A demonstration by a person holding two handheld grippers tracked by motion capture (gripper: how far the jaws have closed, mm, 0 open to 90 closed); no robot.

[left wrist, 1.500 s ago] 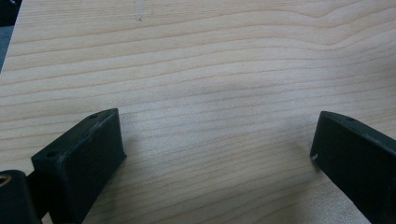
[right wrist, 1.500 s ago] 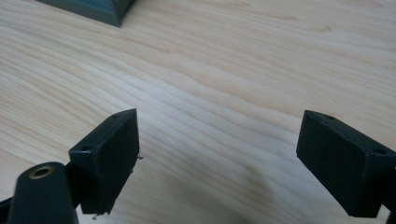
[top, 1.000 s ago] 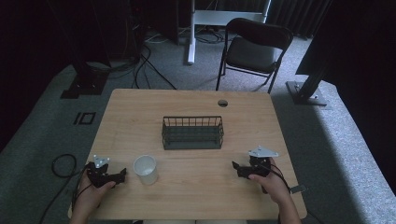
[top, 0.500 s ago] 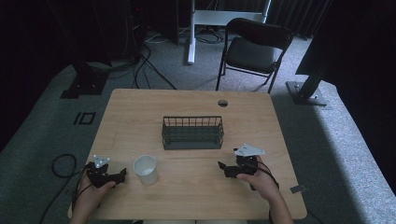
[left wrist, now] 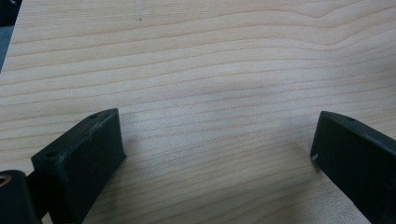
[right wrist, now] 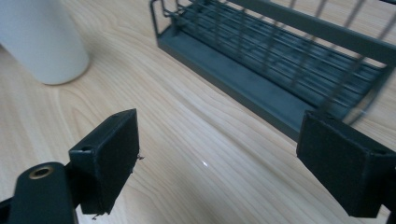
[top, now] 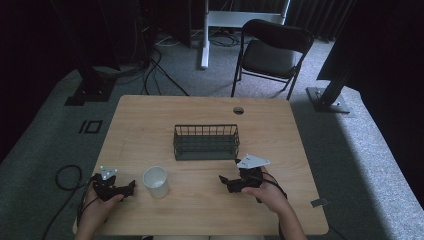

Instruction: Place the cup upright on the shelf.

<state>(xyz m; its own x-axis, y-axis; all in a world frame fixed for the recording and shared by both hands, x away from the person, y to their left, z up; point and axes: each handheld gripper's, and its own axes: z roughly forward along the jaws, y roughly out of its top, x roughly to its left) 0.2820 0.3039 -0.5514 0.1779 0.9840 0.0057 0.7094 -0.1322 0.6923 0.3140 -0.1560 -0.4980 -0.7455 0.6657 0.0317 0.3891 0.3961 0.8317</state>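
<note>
White cup (top: 156, 182) between both tools, left tool (top: 131, 187) agape, right tool (top: 223, 182) agape, wire basket (top: 206, 142) behind.

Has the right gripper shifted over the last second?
Yes. The right gripper has moved left along the table's near edge toward the white cup, now in front of the wire basket's right end.

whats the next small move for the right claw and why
Probably ease the right claw further toward the white cup. Its jaws stand wide open with nothing between them, the cup stands upright and untouched between the two hands, and the wire basket is empty. The left claw is also open.
</note>
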